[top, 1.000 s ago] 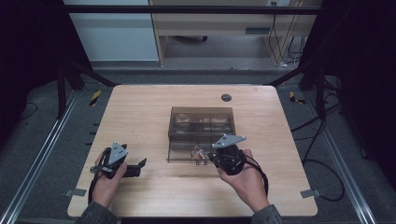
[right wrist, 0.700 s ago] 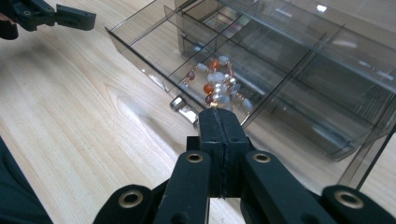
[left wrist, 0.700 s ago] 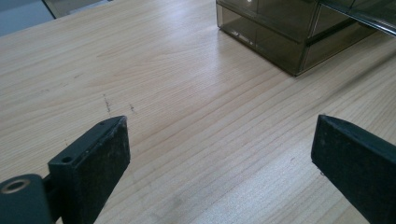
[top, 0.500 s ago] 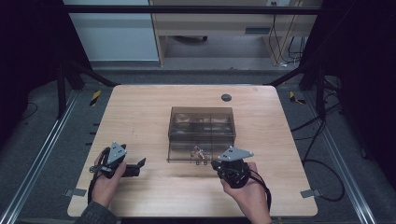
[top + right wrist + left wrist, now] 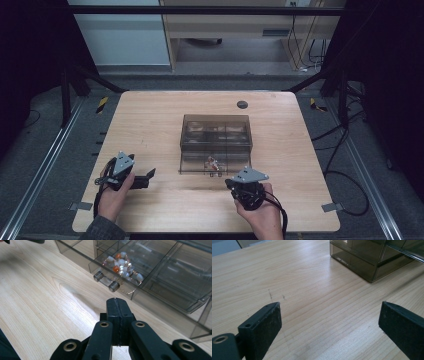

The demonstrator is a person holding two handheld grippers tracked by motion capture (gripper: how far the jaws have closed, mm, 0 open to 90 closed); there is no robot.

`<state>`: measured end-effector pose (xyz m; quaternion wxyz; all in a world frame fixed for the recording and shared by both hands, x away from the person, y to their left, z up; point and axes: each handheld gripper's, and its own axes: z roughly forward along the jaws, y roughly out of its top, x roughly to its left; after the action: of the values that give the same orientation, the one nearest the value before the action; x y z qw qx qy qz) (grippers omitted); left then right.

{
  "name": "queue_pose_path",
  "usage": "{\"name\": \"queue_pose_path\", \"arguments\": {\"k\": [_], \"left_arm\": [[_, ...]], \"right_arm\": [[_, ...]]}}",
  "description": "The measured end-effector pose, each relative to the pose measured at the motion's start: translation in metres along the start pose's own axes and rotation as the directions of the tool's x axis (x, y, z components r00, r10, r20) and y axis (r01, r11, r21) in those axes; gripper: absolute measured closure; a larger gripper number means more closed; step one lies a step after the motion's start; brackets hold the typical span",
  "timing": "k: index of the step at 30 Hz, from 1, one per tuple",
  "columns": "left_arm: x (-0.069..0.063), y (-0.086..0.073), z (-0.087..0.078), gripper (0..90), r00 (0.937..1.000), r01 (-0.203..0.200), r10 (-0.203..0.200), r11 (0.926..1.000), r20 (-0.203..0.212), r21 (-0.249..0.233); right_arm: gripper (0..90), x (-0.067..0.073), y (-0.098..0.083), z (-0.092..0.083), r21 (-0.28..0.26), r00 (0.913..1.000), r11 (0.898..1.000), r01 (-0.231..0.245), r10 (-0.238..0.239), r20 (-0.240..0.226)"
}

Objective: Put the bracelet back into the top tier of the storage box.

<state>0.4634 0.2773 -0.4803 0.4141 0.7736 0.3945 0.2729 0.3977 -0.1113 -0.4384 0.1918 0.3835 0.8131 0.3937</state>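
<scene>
A smoky clear drawer box [image 5: 216, 131] stands mid-table. Its lower front drawer [image 5: 195, 164] is pulled out and holds a beaded bracelet [image 5: 212, 163] with white and orange beads. My right gripper [image 5: 233, 183] hovers just in front of that drawer, near the table's front edge. In the right gripper view its jaws are pressed together [image 5: 117, 305] on nothing, a short way back from the drawer handle [image 5: 106, 281] and the beads [image 5: 120, 263]. My left gripper [image 5: 146, 179] rests at the front left, open wide [image 5: 329, 322] over bare wood, with the box [image 5: 372, 260] ahead to its right.
The wooden table [image 5: 150, 125] has a round dark grommet [image 5: 242, 104] at the back. Black frame posts stand at both sides, cables run on the floor at the right, and cabinets stand beyond the far edge.
My right gripper has drawn back from the drawer front toward the person's side of the table, jaws together. The drawer stays pulled out. The left gripper has not moved.
</scene>
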Motion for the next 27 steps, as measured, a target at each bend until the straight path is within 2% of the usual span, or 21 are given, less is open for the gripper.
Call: {"name": "queue_pose_path", "arguments": {"k": [2,6,10,18,23,27], "left_arm": [[0.000,0.000,0.000,4.4,1.0000,0.008,-0.008,1.0000,0.000,0.002],[0.000,0.000,0.001,4.4,0.9999,0.017,-0.017,0.9999,0.003,0.003],[-0.001,0.001,0.001,4.4,0.9999,0.014,-0.014,0.9999,0.008,0.002],[-0.007,0.003,0.002,4.4,0.9995,-0.010,0.010,0.9999,0.030,0.000],[-0.017,0.007,0.002,5.0,0.9969,-0.045,0.044,0.9987,0.066,0.022],[-0.024,0.013,-0.001,6.2,0.9953,-0.056,0.056,0.9984,0.079,0.005]], "right_arm": [[90.0,0.001,-0.003,0.002,0.000,1.0000,1.000,0.002,-0.002,0.005],[90.0,0.002,-0.012,0.006,-0.008,0.9996,1.000,-0.027,0.027,0.002],[90.0,0.002,-0.019,0.009,-0.005,0.9994,0.999,-0.035,0.035,0.003],[90.0,0.003,-0.025,0.015,-0.009,0.9992,0.999,-0.036,0.036,0.019],[90.0,0.004,-0.030,0.018,-0.003,0.9987,0.999,-0.041,0.041,0.030],[90.0,0.003,-0.033,0.019,-0.001,0.9980,0.999,-0.048,0.048,0.042]]}}
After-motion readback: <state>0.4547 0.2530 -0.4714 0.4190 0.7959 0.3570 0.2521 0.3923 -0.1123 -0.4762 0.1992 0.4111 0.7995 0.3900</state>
